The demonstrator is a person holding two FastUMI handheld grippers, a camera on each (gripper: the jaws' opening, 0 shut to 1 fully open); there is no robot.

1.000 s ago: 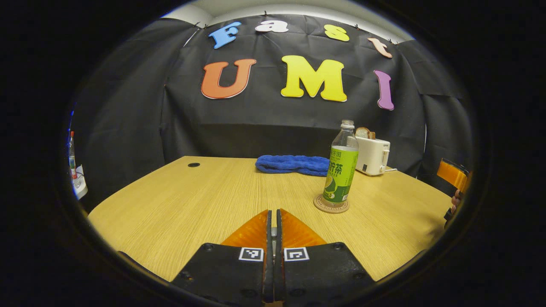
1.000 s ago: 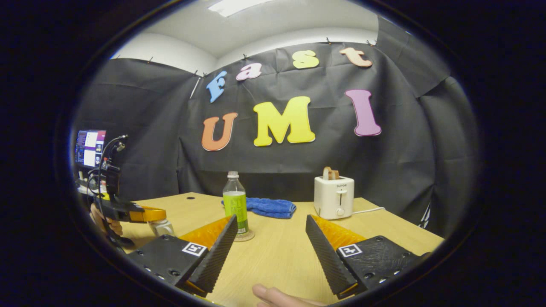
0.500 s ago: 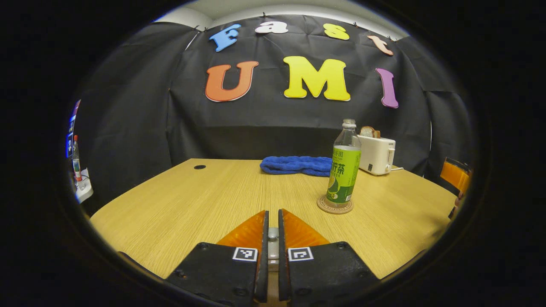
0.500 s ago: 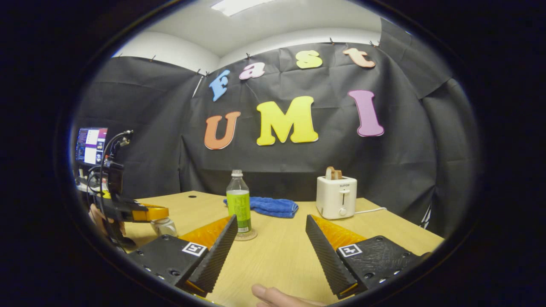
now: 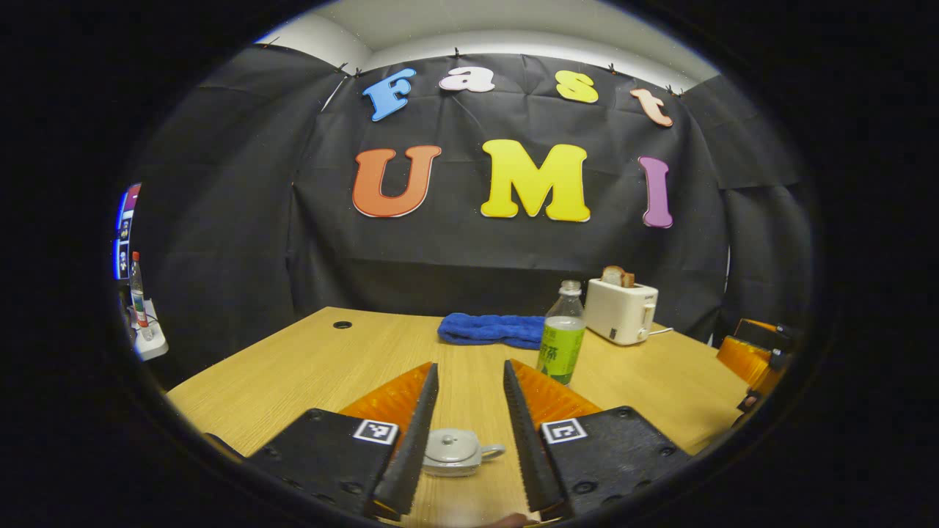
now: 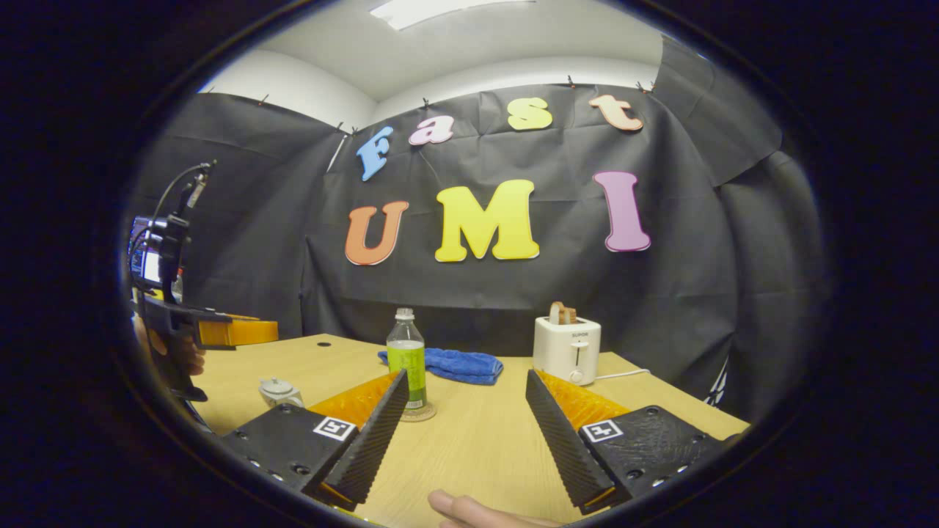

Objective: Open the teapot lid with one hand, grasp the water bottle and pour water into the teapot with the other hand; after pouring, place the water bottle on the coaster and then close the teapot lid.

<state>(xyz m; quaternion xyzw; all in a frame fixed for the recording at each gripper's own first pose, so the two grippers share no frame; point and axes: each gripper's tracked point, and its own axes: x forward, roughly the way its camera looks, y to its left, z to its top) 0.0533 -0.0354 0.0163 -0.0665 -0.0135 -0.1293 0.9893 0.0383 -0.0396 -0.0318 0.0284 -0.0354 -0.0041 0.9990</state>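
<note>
Since half a second ago our left gripper has risen off the teapot and parted its fingers, which were nearly closed; it now hangs above the pot with a wide gap and nothing between them. In the left gripper view the small white teapot sits low between our fingers on the wooden table, its lid on and its handle turned to the right. In the right gripper view the same gripper shows at the left edge, held up by a hand well above the table, with the teapot below and to its right.

Our right gripper is spread wide and empty, low over the near part of the table, with a fingertip of the holding hand at the bottom edge. In the left gripper view it shows at the far right.

Farther on, the water bottle, green-labelled and upright, stands on the round coaster; we see it too in the left gripper view, beyond our right-hand finger. Behind it a blue towel lies on the table, and to the right a white toaster holds a slice of bread. A screen glows behind the left gripper.
</note>
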